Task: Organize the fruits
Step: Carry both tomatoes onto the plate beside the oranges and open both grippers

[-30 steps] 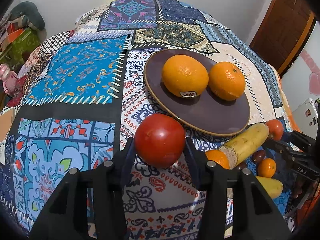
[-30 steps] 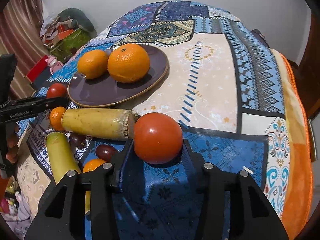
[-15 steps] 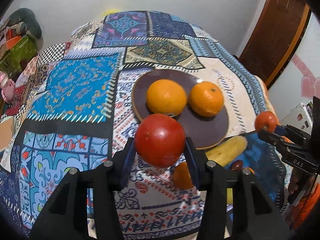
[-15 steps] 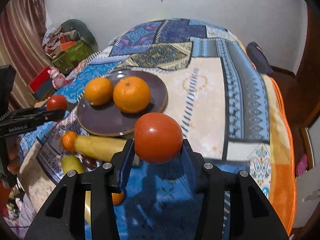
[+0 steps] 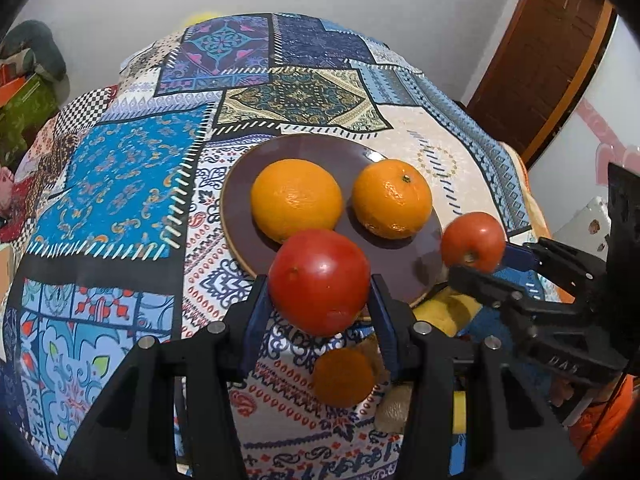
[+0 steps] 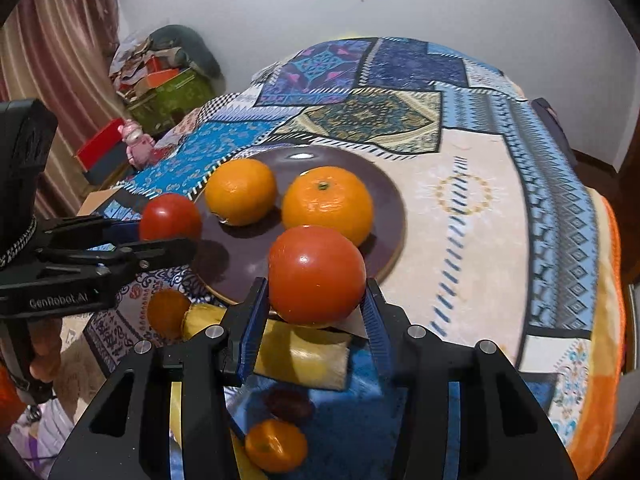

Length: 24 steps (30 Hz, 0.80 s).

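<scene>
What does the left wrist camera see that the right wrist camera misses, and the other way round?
Only the left view shows the brown wooden door. Only the right view shows the striped curtain, the small pink toy figure and a dark plum-like fruit. Both show the round dark purple plate carrying two oranges on the patchwork cloth, plus each tool gripping a red tomato: left tool, right tool.

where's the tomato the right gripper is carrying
In the right wrist view the tomato sits clamped in the right gripper, raised over the purple plate's near rim, just before the oranges.
</scene>
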Available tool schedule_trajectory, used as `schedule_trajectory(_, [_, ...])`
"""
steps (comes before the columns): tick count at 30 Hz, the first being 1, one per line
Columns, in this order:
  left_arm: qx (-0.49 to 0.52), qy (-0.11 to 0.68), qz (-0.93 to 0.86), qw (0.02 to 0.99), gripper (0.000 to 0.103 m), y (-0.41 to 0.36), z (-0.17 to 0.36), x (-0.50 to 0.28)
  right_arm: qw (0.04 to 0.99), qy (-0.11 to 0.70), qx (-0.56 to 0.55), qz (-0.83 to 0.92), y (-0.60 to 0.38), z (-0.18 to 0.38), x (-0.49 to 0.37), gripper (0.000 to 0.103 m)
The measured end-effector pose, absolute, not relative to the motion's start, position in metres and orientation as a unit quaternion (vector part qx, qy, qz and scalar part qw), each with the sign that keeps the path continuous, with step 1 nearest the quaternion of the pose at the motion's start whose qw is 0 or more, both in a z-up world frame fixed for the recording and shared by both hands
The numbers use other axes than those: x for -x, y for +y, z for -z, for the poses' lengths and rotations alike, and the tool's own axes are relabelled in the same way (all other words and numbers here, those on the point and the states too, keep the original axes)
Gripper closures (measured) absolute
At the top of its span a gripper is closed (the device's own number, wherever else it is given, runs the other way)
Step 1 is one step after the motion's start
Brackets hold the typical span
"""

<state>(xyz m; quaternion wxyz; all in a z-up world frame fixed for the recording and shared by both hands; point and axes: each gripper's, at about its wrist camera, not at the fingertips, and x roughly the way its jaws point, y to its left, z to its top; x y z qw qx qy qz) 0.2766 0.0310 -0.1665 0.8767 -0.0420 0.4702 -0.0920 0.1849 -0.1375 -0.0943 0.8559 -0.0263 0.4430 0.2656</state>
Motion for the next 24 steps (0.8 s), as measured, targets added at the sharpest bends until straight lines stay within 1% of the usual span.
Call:
schedule_trajectory(19, [0.023, 0.478, 0.085, 0.874, 0.055, 0.022, 0.175, -0.289, 0.846, 0.46, 0.029, -0.268, -0.123, 0.104, -0.194, 0.059])
schedule_trajectory(24, [0.031, 0.47, 0.092, 0.877, 0.053, 0.024, 0.167, -0.284, 0.854, 0.442, 0.041, -0.269, -0.122, 0.092, -0.188, 0.059])
